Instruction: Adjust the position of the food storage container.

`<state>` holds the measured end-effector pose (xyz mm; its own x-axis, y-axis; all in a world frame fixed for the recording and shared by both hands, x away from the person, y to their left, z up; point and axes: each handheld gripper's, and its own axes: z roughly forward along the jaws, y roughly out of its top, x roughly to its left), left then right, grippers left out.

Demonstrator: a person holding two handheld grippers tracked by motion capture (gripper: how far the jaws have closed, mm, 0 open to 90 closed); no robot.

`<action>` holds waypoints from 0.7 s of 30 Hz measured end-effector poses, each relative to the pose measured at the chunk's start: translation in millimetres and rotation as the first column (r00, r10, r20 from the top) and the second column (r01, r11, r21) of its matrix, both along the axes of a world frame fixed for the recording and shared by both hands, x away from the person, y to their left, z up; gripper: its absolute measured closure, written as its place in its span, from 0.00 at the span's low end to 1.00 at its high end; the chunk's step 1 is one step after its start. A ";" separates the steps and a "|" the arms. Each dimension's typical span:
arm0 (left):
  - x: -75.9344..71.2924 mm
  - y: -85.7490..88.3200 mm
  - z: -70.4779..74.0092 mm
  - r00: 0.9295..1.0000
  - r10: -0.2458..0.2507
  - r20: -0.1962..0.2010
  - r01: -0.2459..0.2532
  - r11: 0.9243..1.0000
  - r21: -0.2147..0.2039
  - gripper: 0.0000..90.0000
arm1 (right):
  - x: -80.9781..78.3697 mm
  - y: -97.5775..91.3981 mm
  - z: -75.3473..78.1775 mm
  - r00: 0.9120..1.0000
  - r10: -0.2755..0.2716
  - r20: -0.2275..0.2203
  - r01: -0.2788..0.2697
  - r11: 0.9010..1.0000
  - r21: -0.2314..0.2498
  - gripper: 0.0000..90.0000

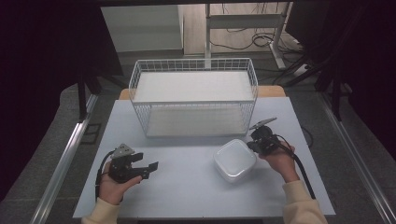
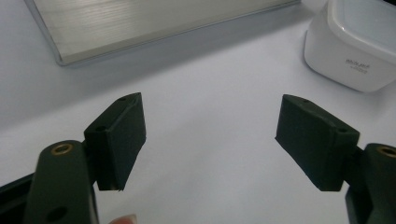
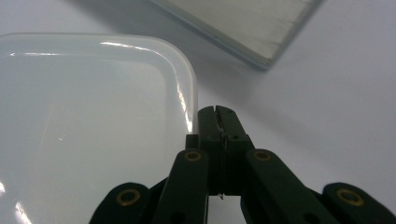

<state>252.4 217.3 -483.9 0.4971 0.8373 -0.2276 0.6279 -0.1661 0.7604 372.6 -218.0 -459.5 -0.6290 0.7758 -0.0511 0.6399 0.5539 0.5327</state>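
The square white plastic container (image 1: 235, 159) is showing a glossy, translucent lid catching highlights. The white wire-mesh basket (image 1: 194, 95) is looking like coated metal with a smooth pale liner. The light grey table top (image 1: 187, 186) is appearing matt and smooth. The black gripper pads (image 2: 122, 135) are looking dull and rubbery

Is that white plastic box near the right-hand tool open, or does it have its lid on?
Lid on. The white plastic box carries a translucent lid sitting flat across its top, rim flush all round.
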 end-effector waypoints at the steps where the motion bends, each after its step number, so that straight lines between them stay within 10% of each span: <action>1: 0.0 0.0 0.0 1.000 0.000 0.000 0.000 1.000 0.000 0.26 | 0.0 0.0 0.0 1.000 0.000 0.000 0.000 1.000 0.000 1.00; 21: 0.3 1.0 0.2 1.000 -0.004 -0.004 0.004 1.000 0.002 0.26 | -17.6 59.9 -3.2 0.985 0.171 -0.023 -0.171 0.985 0.007 1.00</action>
<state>252.6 218.4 -483.8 0.4992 0.8359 -0.2283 0.6304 -0.1695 0.7576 355.0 -158.2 -462.7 -0.7532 0.6571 -0.0316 0.5484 0.6537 0.5215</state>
